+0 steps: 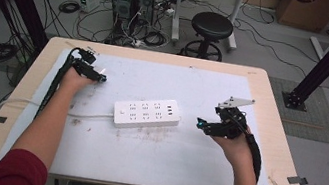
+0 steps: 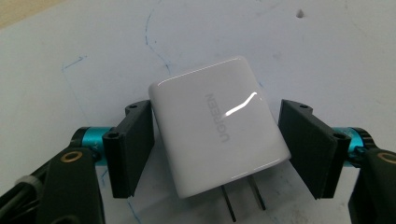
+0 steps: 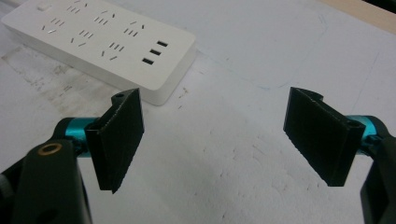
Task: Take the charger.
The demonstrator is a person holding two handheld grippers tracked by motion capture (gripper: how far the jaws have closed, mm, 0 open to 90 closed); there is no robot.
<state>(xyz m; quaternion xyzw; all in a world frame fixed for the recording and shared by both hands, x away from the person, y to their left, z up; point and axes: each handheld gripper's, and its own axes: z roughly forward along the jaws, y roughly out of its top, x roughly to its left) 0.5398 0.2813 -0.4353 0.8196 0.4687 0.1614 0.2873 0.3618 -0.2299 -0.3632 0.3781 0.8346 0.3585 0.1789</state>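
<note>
Seen from above: white power strip [image 1: 147,113] lying near the middle of a white mat [image 1: 181,161] on a wooden table [image 1: 275,116], its cord trailing left. Left gripper [image 1: 99,74] low over the mat's far left part, right gripper [image 1: 202,125] just right of the strip. Black stool [image 1: 212,27] beyond the table.
</note>
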